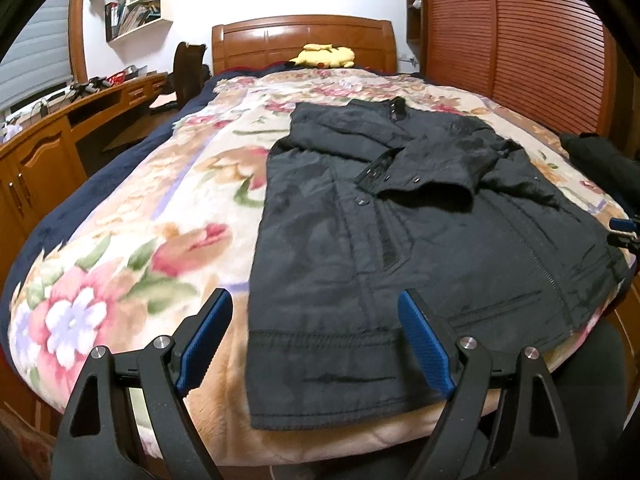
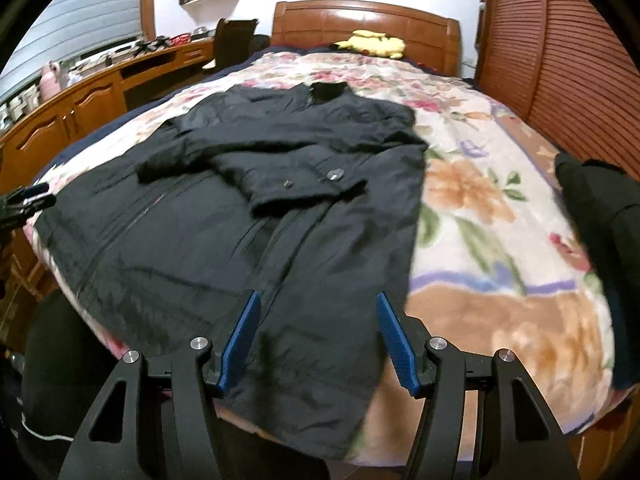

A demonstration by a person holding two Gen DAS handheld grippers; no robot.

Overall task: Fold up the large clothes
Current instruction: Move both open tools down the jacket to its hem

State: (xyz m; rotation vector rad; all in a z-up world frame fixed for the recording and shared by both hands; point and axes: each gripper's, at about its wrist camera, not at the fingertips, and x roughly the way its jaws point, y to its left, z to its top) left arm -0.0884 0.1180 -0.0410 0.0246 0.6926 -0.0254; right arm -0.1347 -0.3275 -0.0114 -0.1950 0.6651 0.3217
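jacket: black jacket lies flat on the bed, collar toward the headboard, hem at the foot edge nearest me; both sleeves already crossed over the chest
left fingers: my left gripper is spread wide, nothing in it, hovering just over the hem at the jacket's left corner
right fingers: my right gripper is released too, empty, over the hem on the jacket's right side
jacket vs fingers: hem runs between and under both pairs of fingers, no contact that I can see
step: probably pick up the hem, fold it up toward the collar
how to do well: pinch both hem corners evenly, catch all layers, lift level, carry toward the collar without dragging the sleeves out of place
risk: slick padded fabric, may slip or bunch
other: yellow plush toy by the headboard, well away from the jacket
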